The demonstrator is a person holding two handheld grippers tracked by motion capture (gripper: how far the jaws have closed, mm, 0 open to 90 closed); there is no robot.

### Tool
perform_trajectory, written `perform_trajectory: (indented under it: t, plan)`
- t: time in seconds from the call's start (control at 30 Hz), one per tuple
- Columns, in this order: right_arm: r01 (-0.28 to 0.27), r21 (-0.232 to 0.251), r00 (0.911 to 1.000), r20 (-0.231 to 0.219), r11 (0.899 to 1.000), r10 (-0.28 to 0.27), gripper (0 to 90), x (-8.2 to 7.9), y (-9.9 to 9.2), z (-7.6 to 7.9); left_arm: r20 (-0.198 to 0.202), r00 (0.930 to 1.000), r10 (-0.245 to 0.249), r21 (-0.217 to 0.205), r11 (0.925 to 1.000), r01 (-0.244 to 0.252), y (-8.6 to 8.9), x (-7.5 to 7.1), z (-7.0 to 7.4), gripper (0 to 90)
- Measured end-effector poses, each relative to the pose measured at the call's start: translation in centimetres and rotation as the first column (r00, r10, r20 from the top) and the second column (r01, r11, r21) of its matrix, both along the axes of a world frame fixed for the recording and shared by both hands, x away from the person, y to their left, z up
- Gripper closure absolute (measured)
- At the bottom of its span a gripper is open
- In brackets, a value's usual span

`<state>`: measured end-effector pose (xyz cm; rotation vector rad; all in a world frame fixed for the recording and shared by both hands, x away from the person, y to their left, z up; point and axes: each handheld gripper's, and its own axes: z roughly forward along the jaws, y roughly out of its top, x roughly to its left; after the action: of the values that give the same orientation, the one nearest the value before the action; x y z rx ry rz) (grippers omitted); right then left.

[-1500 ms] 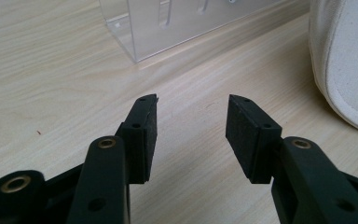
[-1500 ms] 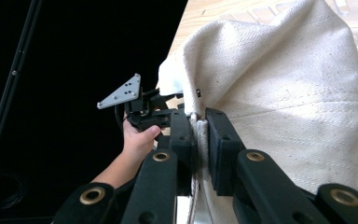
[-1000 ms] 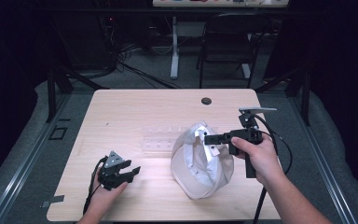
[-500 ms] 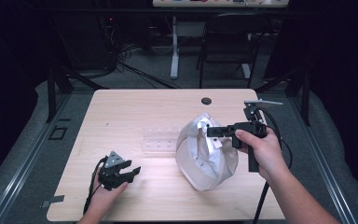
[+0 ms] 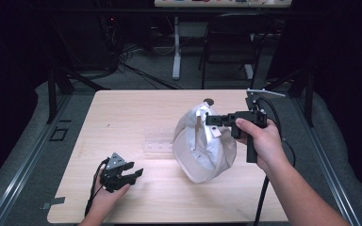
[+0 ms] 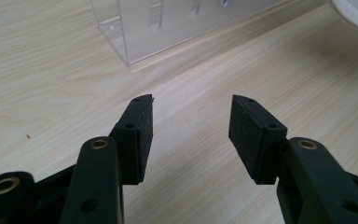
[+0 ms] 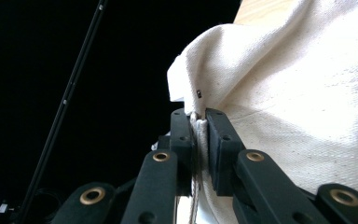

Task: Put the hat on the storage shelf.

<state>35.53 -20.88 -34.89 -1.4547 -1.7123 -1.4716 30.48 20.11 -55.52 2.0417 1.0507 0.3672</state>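
Observation:
A white cloth hat [image 5: 200, 146] hangs over the middle of the wooden table [image 5: 122, 113], lifted by its edge. My right gripper [image 5: 210, 120] is shut on that edge; in the right gripper view the cream fabric [image 7: 279, 93] is pinched between the two black pads [image 7: 216, 140], with the right gripper [image 7: 199, 122] pointing at it. My left gripper [image 5: 135, 173] rests near the table's front left, open, jaws toward the hat. In the left gripper view the left gripper [image 6: 191, 116] has bare wood between its pads [image 6: 247, 130].
A clear plastic rack [image 5: 159, 146] lies on the table just left of the hat, and the same clear rack [image 6: 168, 23] sits ahead of the left jaws. A small dark disc [image 5: 209, 100] lies near the far edge. A chair [image 5: 231, 42] stands beyond the table.
The right hand has risen and carried the hat's edge upward, so the hat now hangs taller and more upright. The left gripper has stayed where it was.

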Motion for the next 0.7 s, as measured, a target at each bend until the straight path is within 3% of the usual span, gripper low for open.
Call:
perform_trajectory:
  t: [0.23,0.7]
  plan:
    - [0.023,-0.009,0.9995,0.023,1.0,-0.023,81.7,0.8,0.7,1.4,0.0,1.0,-0.006,-0.005,1.0,0.006,-0.1,-0.1,0.0,50.2]
    - [0.07,-0.026,0.9973,0.026,0.997,-0.07,81.7,3.2,2.2,3.2,0.009,0.9997,-0.021,-0.01,0.9997,0.021,-0.3,-0.2,0.1,50.8]
